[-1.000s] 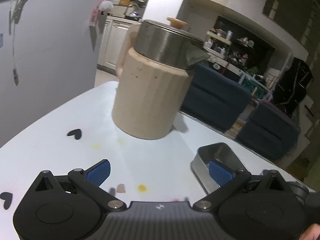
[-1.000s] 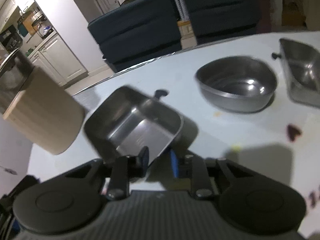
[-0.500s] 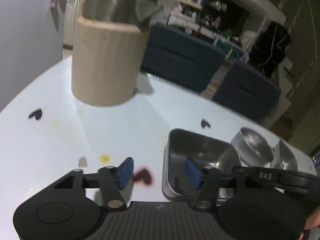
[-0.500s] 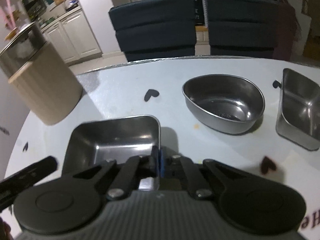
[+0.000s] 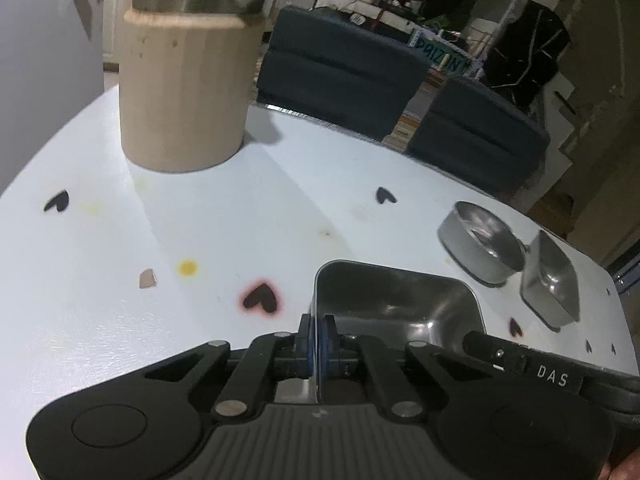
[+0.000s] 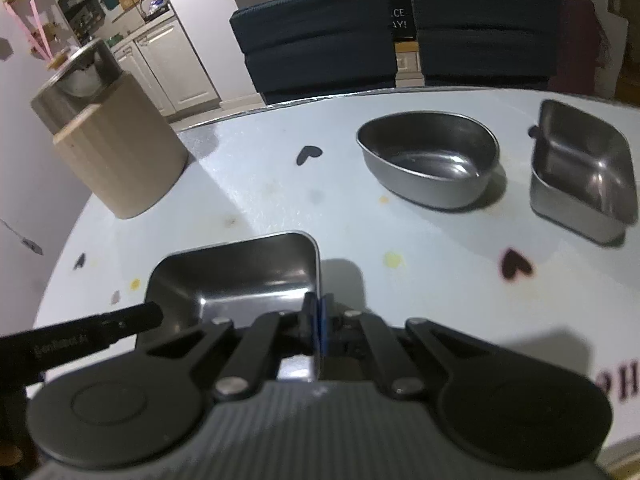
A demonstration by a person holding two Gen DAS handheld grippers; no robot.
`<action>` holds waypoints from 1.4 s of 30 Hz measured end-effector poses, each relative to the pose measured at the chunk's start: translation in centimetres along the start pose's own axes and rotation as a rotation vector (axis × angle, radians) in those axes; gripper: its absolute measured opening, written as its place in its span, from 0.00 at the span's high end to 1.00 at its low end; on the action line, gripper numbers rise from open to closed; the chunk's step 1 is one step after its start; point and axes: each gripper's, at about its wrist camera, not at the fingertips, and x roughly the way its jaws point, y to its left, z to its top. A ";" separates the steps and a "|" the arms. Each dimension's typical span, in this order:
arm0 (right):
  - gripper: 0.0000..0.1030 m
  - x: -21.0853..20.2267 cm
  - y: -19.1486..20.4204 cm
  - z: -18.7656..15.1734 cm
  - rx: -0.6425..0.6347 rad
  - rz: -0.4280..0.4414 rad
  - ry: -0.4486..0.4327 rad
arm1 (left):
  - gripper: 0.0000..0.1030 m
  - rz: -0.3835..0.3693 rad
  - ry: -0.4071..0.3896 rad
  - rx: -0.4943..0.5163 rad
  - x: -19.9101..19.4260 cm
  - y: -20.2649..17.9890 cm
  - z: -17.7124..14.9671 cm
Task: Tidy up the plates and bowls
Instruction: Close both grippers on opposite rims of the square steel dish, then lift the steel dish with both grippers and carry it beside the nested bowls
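Two grippers are clamped on one rectangular steel tray (image 5: 394,312), which sits on the pale table (image 5: 200,220). The tray's left wall is pinched between the blue pads of the left gripper (image 5: 318,338), whose jaws have just been closing onto it. The right wall is nipped by the right gripper (image 6: 316,322), one pad inside the tray and one outside. Well apart from the tray, a steel oval bowl (image 6: 430,160) and a second, smaller steel tray (image 6: 582,170) are seen just beside each other. A beige kettle (image 5: 182,92) is set farther back.
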 end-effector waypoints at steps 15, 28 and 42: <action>0.97 -7.5 0.1 -6.5 0.082 0.068 -0.058 | 0.97 -0.019 -0.008 0.103 -7.4 -0.8 -4.4; 0.96 -9.4 0.2 -13.1 0.115 0.078 -0.026 | 0.97 0.022 0.090 0.210 -8.6 -0.1 -9.8; 0.95 -9.6 1.0 -15.3 0.098 0.055 -0.007 | 0.97 0.037 0.134 0.226 -7.5 0.5 -10.8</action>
